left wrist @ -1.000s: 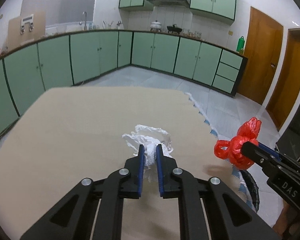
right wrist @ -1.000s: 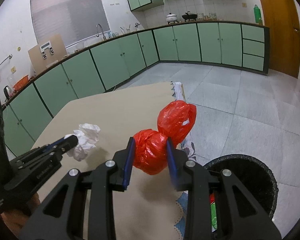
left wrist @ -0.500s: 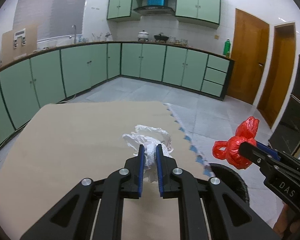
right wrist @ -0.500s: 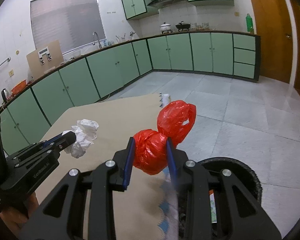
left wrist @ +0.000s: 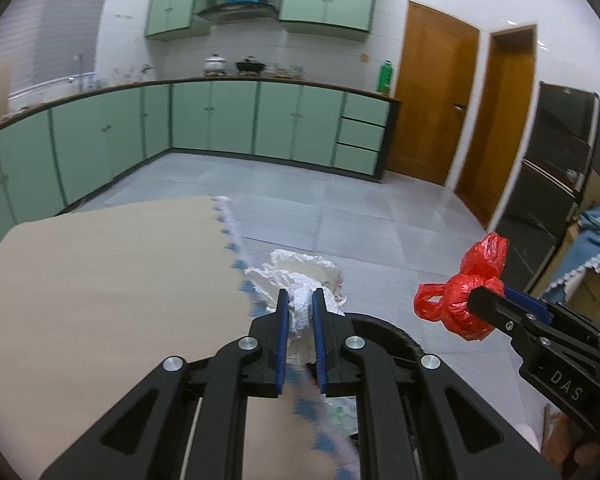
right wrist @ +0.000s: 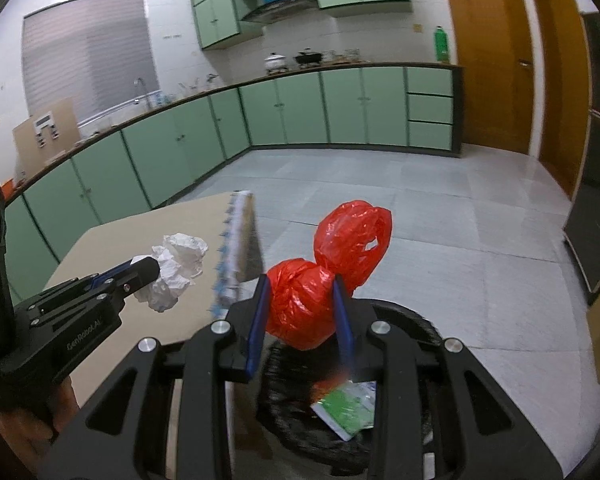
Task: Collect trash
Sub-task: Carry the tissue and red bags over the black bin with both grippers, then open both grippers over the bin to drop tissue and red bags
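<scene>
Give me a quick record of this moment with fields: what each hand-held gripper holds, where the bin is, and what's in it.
left hand-held gripper: shut on crumpled white paper
right hand-held gripper: shut on knotted red plastic bag
bin: black, on the floor beside the table, below both grippers
bin contents: green and white packet; the rest is hidden
task stage: both pieces held, not yet dropped

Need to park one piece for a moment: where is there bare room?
The tan tabletop is bare from its fringed edge leftward. The black mesh bin is crowded: a green packet inside, red plastic bag and crumpled white paper held above.
</scene>
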`<state>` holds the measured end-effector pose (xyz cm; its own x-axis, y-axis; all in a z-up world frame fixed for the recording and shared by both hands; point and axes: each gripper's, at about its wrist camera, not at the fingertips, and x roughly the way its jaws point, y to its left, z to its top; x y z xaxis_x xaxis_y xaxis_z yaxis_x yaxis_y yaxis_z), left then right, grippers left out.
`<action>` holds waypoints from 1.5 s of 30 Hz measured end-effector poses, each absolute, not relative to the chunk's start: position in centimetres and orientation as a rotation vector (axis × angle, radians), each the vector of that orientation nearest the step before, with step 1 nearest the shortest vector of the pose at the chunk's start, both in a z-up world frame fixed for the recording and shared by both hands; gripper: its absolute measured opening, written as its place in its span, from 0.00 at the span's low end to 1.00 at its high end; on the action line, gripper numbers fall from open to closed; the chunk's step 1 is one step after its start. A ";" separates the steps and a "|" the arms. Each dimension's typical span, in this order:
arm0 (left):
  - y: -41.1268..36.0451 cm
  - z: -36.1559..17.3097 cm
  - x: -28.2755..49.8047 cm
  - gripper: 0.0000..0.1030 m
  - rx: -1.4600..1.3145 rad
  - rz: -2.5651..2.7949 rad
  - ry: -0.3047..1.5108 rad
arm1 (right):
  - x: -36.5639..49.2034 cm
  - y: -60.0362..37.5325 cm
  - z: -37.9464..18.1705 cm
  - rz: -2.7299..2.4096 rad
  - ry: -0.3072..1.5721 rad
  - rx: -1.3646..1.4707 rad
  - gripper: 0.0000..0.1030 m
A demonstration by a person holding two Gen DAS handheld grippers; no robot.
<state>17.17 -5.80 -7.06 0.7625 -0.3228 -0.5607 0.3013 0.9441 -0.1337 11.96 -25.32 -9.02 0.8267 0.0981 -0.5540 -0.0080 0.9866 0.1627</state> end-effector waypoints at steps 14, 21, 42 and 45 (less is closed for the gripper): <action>-12.5 -11.2 20.8 0.11 0.008 -0.418 0.706 | 14.0 -30.0 -13.9 -0.019 0.674 0.203 0.28; -13.4 -11.9 21.7 0.18 0.024 -0.419 0.728 | 15.5 -30.2 -15.2 -0.029 0.699 0.204 0.35; -9.2 -7.6 21.1 0.74 -0.042 -0.402 0.662 | 14.2 -30.4 -13.6 -0.107 0.660 0.222 0.92; -7.9 -6.8 20.1 0.80 -0.046 -0.389 0.646 | 13.5 -30.2 -13.0 -0.100 0.657 0.231 0.93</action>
